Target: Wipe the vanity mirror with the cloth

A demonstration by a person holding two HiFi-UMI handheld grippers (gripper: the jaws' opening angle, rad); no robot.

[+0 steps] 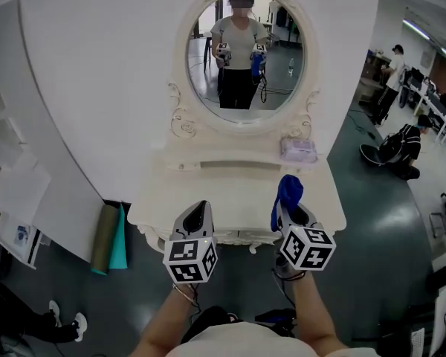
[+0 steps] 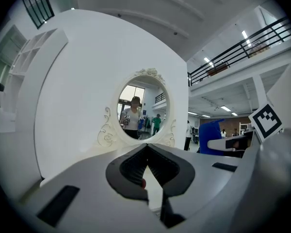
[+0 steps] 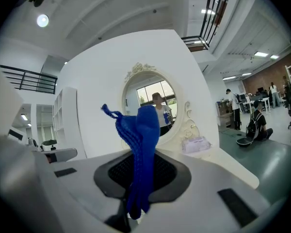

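Note:
An oval vanity mirror (image 1: 245, 54) in an ornate cream frame stands on a cream vanity table (image 1: 238, 192) against a white wall. My right gripper (image 1: 288, 208) is shut on a blue cloth (image 1: 288, 192), which sticks up from its jaws in front of the table's near edge. In the right gripper view the blue cloth (image 3: 139, 149) hangs across the lower part of the mirror (image 3: 153, 110). My left gripper (image 1: 196, 216) is shut and holds nothing, level with the right one; the mirror (image 2: 142, 113) lies straight ahead of it.
A pale pink packet (image 1: 298, 150) lies on the table's right side below the mirror. Rolled mats, olive and teal (image 1: 110, 238), lean against the wall to the left. People and office gear (image 1: 401, 143) stand on the dark floor at the right.

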